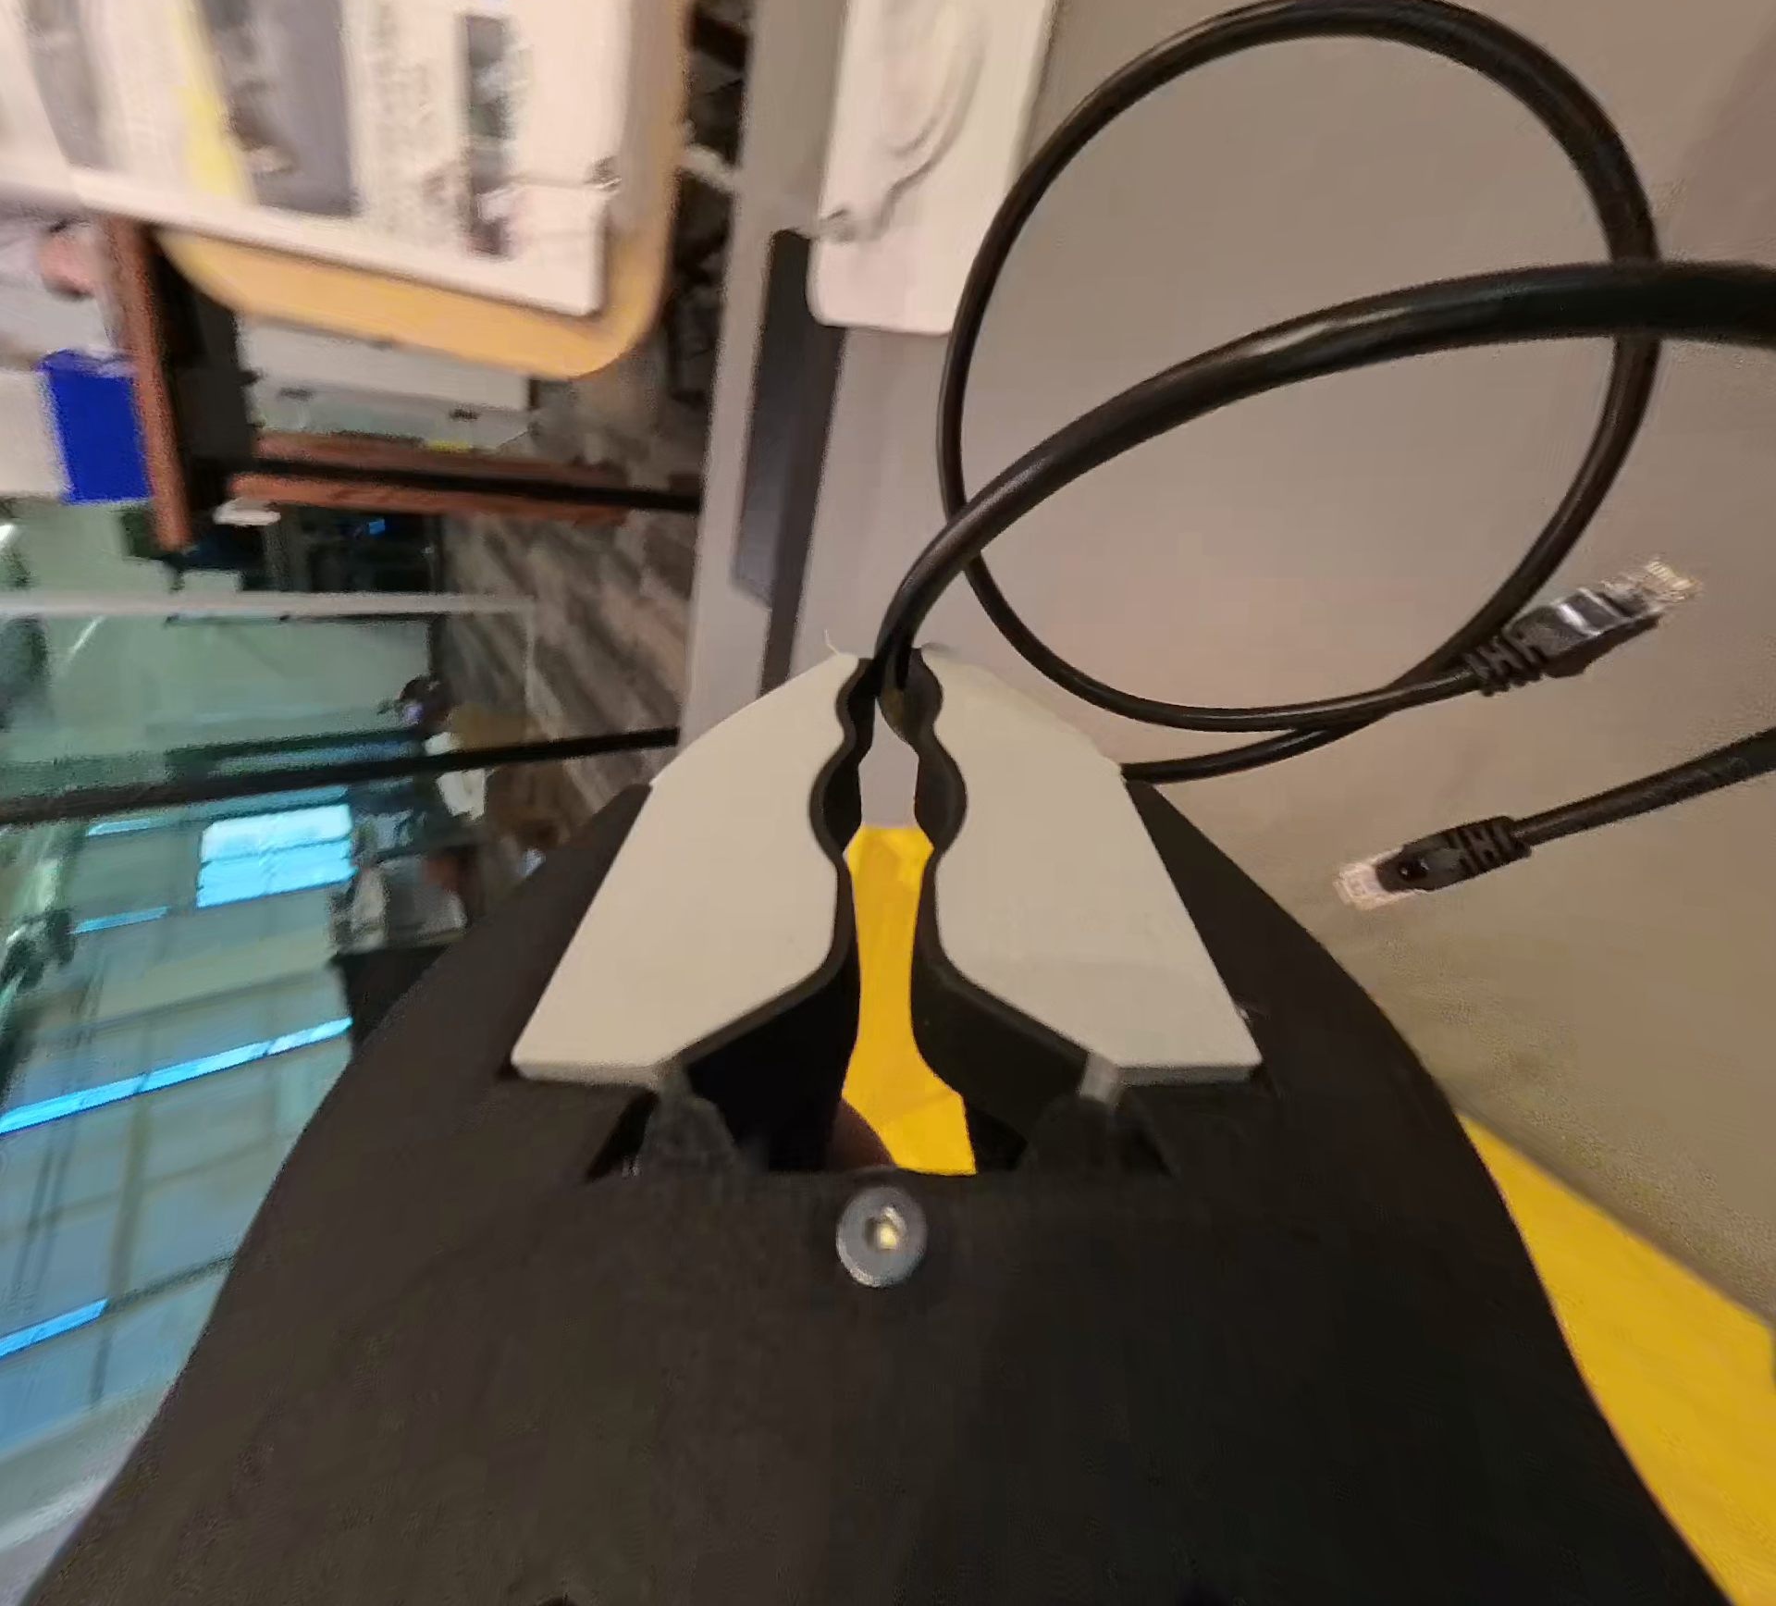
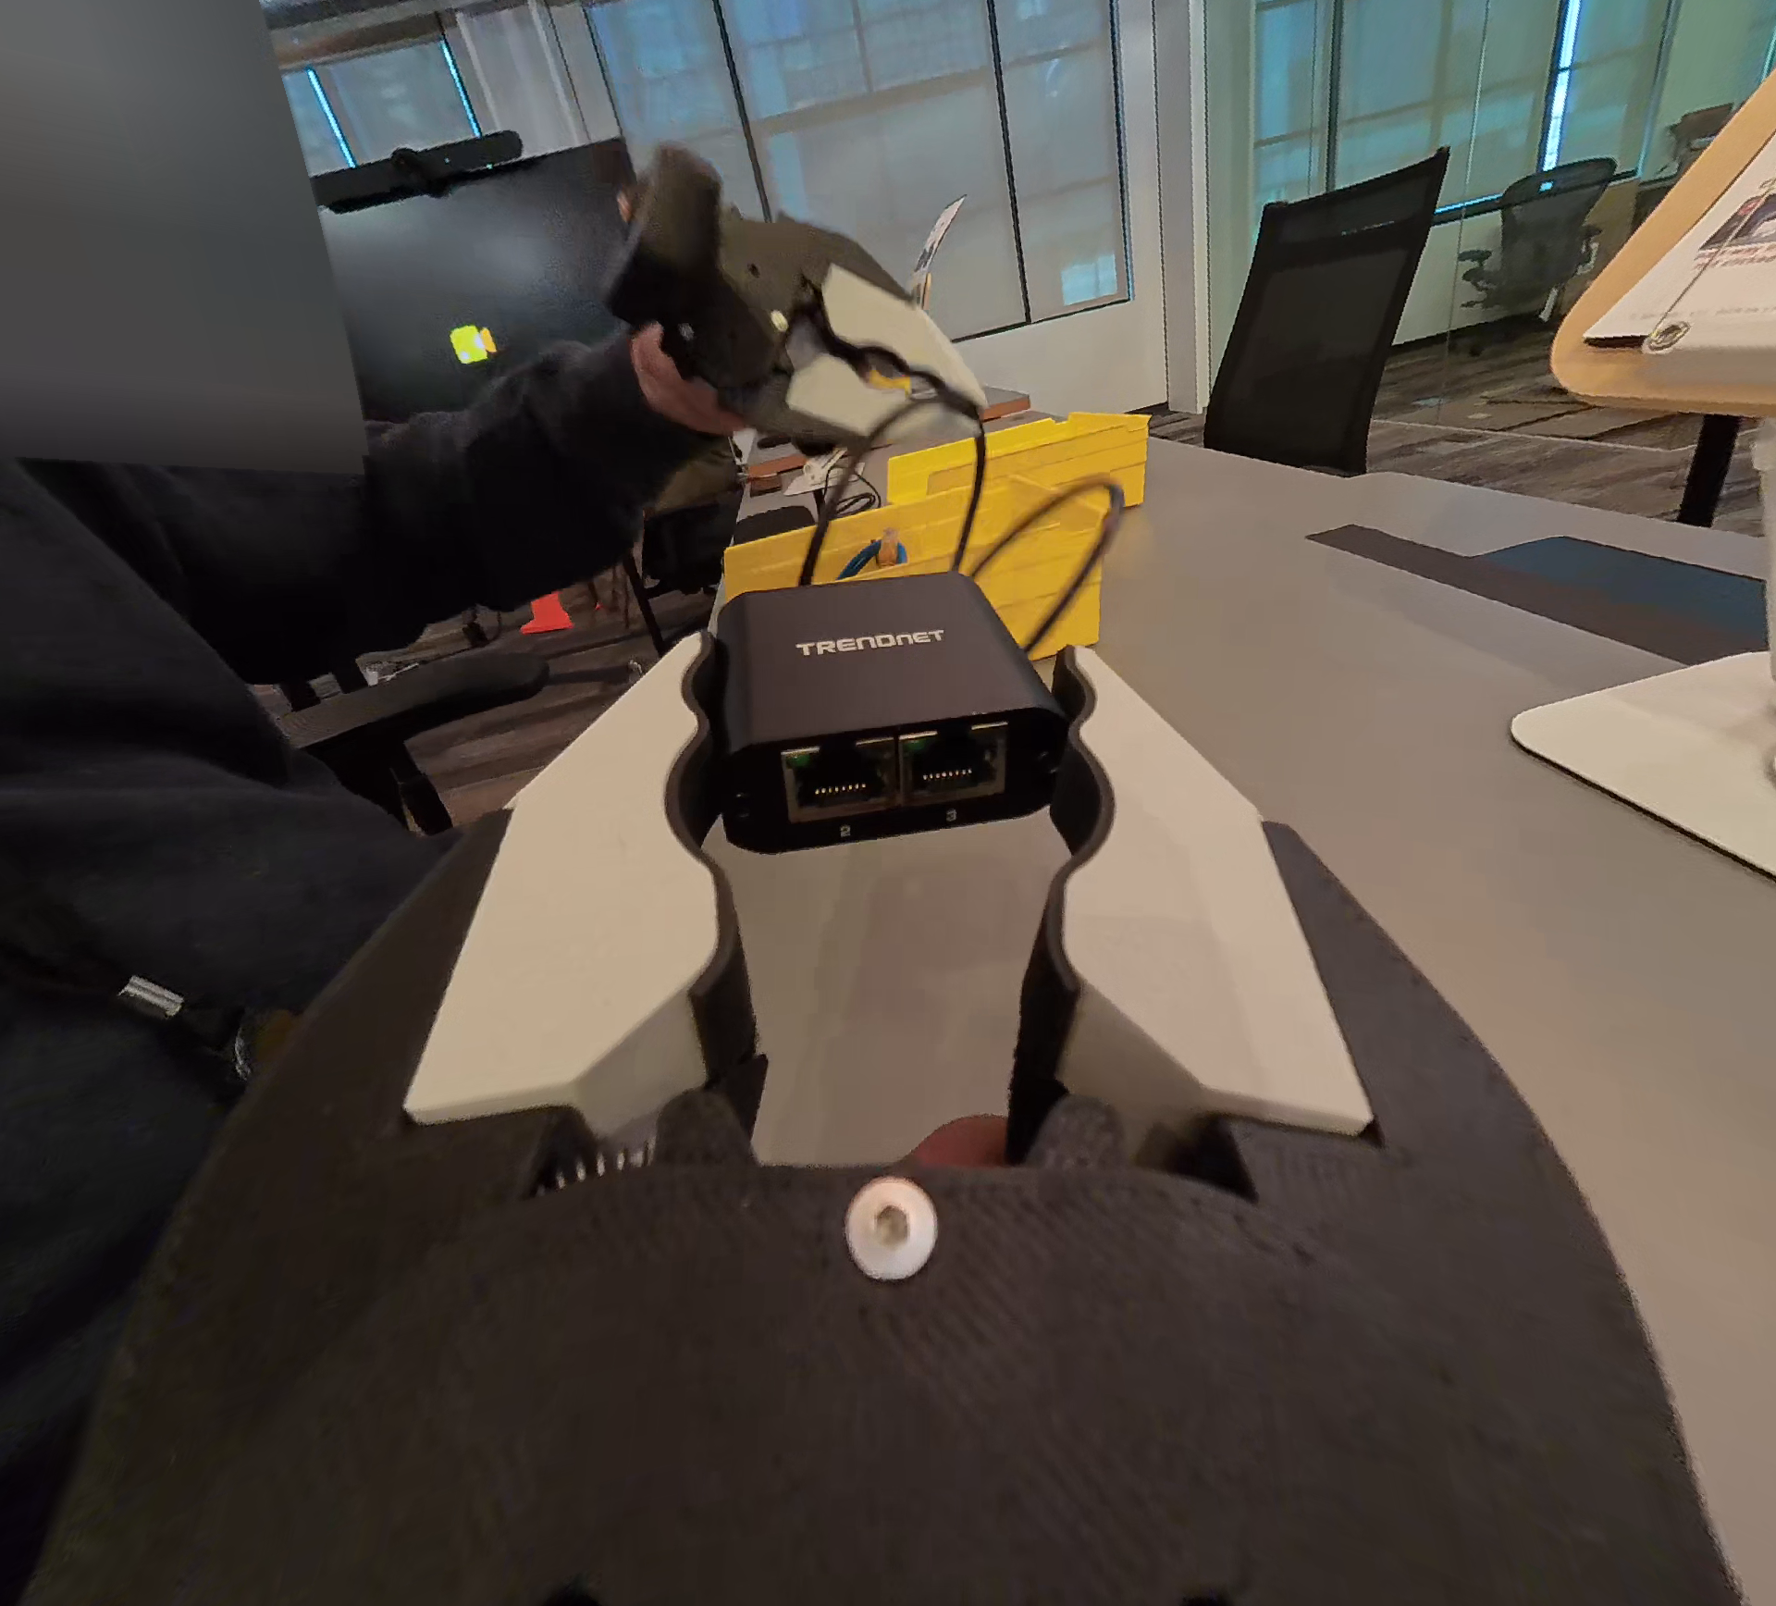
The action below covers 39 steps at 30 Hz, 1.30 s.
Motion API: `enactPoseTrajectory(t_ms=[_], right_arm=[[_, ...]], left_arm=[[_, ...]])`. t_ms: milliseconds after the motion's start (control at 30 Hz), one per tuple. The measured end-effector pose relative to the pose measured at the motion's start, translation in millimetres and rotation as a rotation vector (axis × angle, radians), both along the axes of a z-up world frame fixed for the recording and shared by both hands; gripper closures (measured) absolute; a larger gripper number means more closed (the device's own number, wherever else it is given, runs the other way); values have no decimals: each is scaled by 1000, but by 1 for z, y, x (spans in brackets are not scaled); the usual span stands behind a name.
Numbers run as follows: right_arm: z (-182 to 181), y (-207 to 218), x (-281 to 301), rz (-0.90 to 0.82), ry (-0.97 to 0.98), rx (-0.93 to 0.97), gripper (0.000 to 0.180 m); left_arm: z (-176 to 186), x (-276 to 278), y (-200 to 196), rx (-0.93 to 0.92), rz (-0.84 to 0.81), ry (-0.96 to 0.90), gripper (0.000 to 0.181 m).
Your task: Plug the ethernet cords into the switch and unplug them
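My right gripper (image 2: 884, 676) is shut on the small black switch (image 2: 865, 695) and holds it low over the grey table (image 2: 1345, 887). Its two front ports (image 2: 894, 777) face the camera and are empty. My left gripper (image 1: 889, 685) is shut on a black ethernet cord (image 1: 1297, 368) at its fingertips. The cord loops, and two clear-tipped plugs (image 1: 1576, 623) (image 1: 1393, 873) hang free to the right. In the right wrist view the left gripper (image 2: 913, 387) is raised in a person's hand behind the switch, with the cord (image 2: 980, 483) dangling below it.
A yellow block stack (image 2: 1019, 493) stands behind the switch. A white stand base (image 2: 1653, 752) and a dark mat (image 2: 1586, 589) lie on the table at right. A black chair (image 2: 1317, 330) stands beyond. A person's dark sleeve (image 2: 432, 503) fills the left.
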State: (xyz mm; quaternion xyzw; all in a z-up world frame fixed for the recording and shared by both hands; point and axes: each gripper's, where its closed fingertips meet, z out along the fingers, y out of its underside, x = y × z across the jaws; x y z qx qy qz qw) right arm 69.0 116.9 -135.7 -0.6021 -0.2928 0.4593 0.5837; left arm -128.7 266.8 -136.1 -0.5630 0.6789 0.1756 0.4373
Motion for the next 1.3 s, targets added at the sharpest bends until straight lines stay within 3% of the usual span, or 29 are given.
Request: enactPoseTrajectory(t_ms=[133,267,333,433,567,633,800,1067,1233,1300], right_arm=[[3,-4,7,-15,9,9,112],[5,-6,11,-24,13,16,112],[5,-7,13,-26,15,19,112],[5,-9,14,-31,17,25,112],[3,-8,16,-35,18,27,112],[1,-7,15,-35,20,25,112],[-2,-7,12,-29,21,20,112],[-2,-11,9,-28,22,27,112],[-3,-10,7,-19,26,27,112],[-2,-11,7,-18,25,29,112]], left_arm=[[-63,44,-7,-103,-109,50,175],[-101,64,-10,-130,-149,80,170],[-105,58,-8,-147,-78,80,144],[-90,38,-11,-156,50,2,133],[-89,7,-44,-321,285,-162,138],[-104,7,-71,-457,342,-248,138],[-154,8,-102,-590,463,-308,138],[-170,14,-102,-760,646,-628,136],[-181,15,-90,-809,708,-676,136],[-184,14,-81,-770,716,-667,144]])
